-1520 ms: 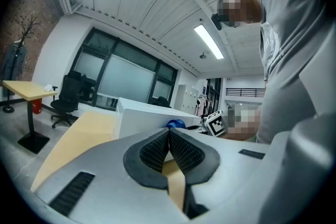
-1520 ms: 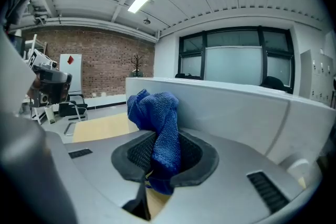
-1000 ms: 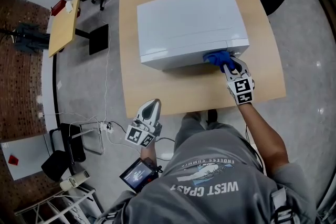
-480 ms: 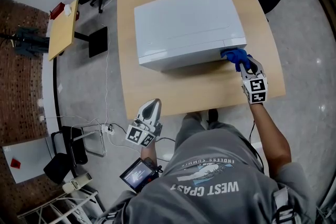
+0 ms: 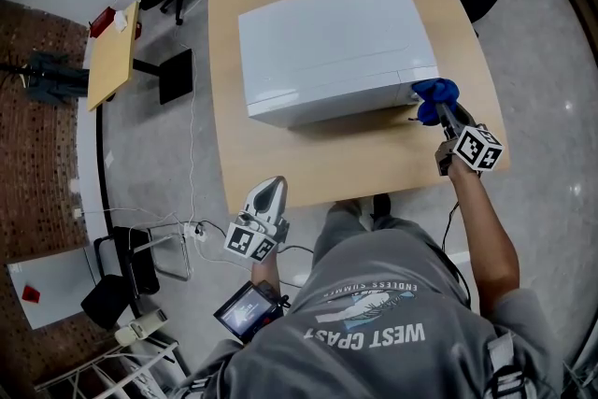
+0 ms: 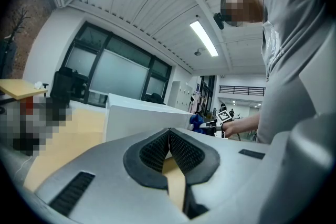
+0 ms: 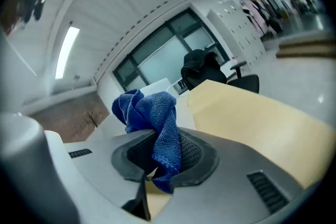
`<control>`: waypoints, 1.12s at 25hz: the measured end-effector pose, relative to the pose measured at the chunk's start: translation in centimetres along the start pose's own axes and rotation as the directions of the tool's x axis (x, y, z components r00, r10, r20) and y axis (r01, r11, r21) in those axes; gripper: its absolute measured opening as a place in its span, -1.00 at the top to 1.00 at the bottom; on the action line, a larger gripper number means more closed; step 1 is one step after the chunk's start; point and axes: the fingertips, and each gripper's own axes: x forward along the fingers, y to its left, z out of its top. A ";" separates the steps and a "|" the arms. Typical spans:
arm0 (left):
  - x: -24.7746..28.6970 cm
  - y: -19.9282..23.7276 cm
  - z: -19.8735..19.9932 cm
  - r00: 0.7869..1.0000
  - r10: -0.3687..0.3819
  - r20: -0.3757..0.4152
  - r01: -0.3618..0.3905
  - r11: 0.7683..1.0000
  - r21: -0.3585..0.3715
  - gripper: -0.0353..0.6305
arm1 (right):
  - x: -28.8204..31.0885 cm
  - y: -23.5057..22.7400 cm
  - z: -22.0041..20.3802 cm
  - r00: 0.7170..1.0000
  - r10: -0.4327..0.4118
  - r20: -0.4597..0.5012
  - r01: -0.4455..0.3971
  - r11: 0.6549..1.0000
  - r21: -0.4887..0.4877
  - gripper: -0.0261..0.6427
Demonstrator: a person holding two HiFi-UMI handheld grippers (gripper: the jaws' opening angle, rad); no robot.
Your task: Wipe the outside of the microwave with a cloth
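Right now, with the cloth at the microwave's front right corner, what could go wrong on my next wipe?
The blue cloth is bunched, pinched by one fold in the right gripper; it may slip, or bare jaws may scrape the microwave. The left gripper, shut and empty, is off the table, so nothing braces the microwave against a push.

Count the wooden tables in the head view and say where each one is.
2. The large light-wood table stands in front of the person and carries the white box-shaped microwave; the small light-wood table stands off to its left. Others may lie outside the frame.
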 end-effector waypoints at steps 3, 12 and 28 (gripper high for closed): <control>0.2 -0.1 0.0 1.000 -0.001 -0.003 0.001 1.000 -0.002 0.82 | -0.1 0.3 0.8 0.998 0.019 0.065 -0.031 0.983 0.180 0.68; -0.2 0.7 -0.2 1.000 0.003 -0.007 -0.003 1.000 -0.010 0.82 | -0.5 2.9 1.9 0.985 0.043 0.164 -0.095 0.942 0.323 0.68; -1.1 2.7 0.0 1.000 0.019 0.000 -0.019 1.000 -0.024 0.82 | -1.6 6.7 8.2 0.958 0.120 0.261 -0.184 0.954 0.237 0.68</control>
